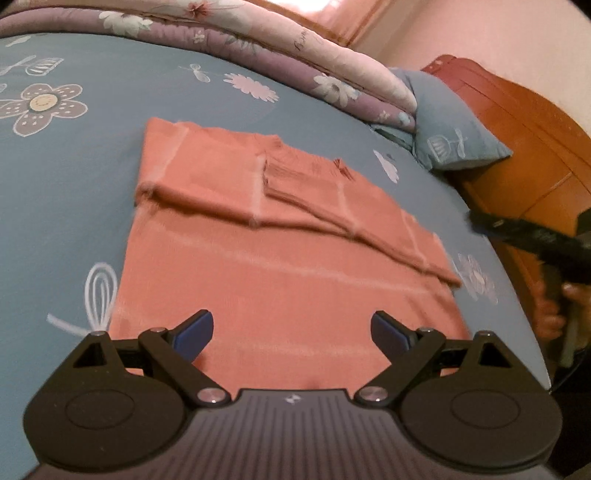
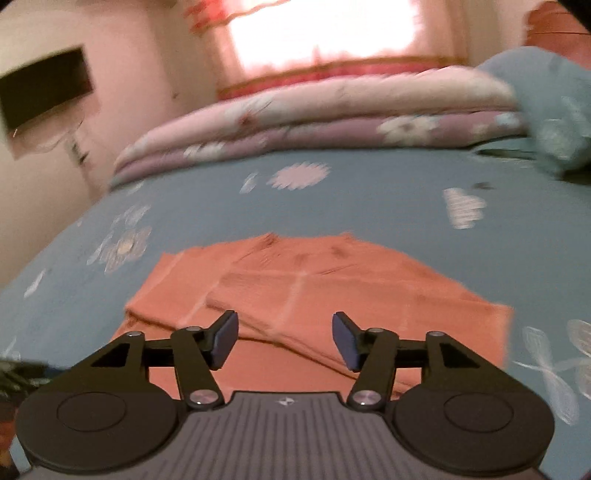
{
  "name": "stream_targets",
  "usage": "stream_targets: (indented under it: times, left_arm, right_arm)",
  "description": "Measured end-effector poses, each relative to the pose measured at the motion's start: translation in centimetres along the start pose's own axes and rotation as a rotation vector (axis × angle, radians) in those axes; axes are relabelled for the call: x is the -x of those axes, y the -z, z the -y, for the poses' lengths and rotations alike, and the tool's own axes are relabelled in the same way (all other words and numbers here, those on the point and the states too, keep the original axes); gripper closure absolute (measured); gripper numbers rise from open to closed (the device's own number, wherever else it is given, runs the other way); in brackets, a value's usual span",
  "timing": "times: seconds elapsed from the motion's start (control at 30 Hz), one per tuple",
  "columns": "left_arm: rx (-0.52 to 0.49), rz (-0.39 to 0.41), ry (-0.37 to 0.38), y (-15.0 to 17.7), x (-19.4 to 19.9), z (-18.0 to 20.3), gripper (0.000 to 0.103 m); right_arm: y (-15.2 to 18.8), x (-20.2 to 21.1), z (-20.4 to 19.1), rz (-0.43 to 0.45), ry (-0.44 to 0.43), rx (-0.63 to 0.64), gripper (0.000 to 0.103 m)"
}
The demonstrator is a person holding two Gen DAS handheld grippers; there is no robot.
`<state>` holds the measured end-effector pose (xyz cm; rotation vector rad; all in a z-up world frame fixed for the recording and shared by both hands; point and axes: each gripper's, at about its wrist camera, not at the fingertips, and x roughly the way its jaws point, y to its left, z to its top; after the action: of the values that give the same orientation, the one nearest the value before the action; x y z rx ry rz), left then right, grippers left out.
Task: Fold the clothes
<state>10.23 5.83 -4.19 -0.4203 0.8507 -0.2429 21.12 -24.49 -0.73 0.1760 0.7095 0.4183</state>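
Observation:
An orange garment with thin pale stripes (image 1: 280,266) lies flat on the blue bed sheet (image 1: 74,192), with its sleeves folded in across the upper part. My left gripper (image 1: 291,334) is open and empty, just above the garment's near hem. In the right wrist view the same garment (image 2: 317,291) lies ahead, blurred by motion. My right gripper (image 2: 283,341) is open and empty above the garment's near part. The right gripper also shows in the left wrist view (image 1: 532,236) as a dark blurred shape off the garment's right edge.
A folded pink and purple floral quilt (image 1: 258,40) lies along the far side of the bed. A blue pillow (image 1: 454,125) rests against the wooden headboard (image 1: 524,129). A dark wall panel (image 2: 44,88) and a bright window (image 2: 325,33) show in the right wrist view.

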Motion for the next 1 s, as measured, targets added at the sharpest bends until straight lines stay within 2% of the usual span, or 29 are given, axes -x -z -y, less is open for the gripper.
stream_targets:
  times: [0.1, 0.17, 0.23, 0.3, 0.37, 0.43, 0.5, 0.53, 0.6, 0.7, 0.77, 0.87, 1.0]
  left_arm:
    - [0.0, -0.017, 0.003, 1.3, 0.7, 0.7, 0.011]
    - [0.003, -0.029, 0.013, 1.9, 1.0, 1.3, 0.011]
    - [0.007, -0.039, 0.017, 2.4, 1.2, 1.9, 0.011]
    - [0.003, -0.04, 0.018, 2.7, 1.4, 2.6, 0.011]
    - [-0.005, -0.036, 0.019, 2.9, 1.7, 3.2, 0.011]
    - [-0.015, -0.033, 0.015, 2.9, 1.9, 3.6, 0.011]
    - [-0.02, -0.04, 0.003, 3.0, 1.7, 3.5, 0.011]
    - [-0.022, -0.045, -0.003, 3.0, 1.6, 3.5, 0.011]
    - [-0.025, -0.052, -0.014, 3.0, 1.4, 3.4, 0.011]
    - [-0.026, -0.063, -0.023, 3.1, 1.1, 3.3, 0.011]
    - [-0.026, -0.065, -0.01, 3.3, 0.9, 3.5, 0.011]
    - [-0.026, -0.073, 0.003, 3.7, 0.5, 4.1, 0.011]
    - [-0.067, -0.077, -0.023, 4.4, 0.8, 4.7, 0.011]
  right_arm:
    - [0.8, 0.7, 3.6, 0.033, 0.037, -0.103, 0.033]
    - [1.3, 1.2, 6.0, 0.055, 0.061, -0.171, 0.037]
    - [1.8, 1.7, 8.4, 0.078, 0.086, -0.239, 0.06]
    - [2.4, 1.2, 10.6, 0.084, 0.1, -0.31, 0.065]
    - [3.4, -1.2, 12.4, 0.059, 0.094, -0.386, 0.067]
    - [4.3, -3.0, 13.0, 0.003, 0.112, -0.387, 0.069]
    - [5.0, -3.0, 13.1, -0.01, 0.137, -0.368, 0.08]
    - [5.3, -2.8, 13.1, -0.011, 0.15, -0.358, 0.082]
    - [5.6, -2.0, 12.8, -0.004, 0.16, -0.341, 0.08]
    - [5.1, 0.3, 11.1, 0.039, 0.126, -0.325, 0.071]
    - [5.8, 0.5, 11.1, 0.029, 0.111, -0.347, 0.064]
    - [7.3, 0.6, 11.5, 0.002, 0.092, -0.39, 0.063]
    - [9.2, 0.6, 11.9, -0.034, 0.065, -0.448, 0.066]
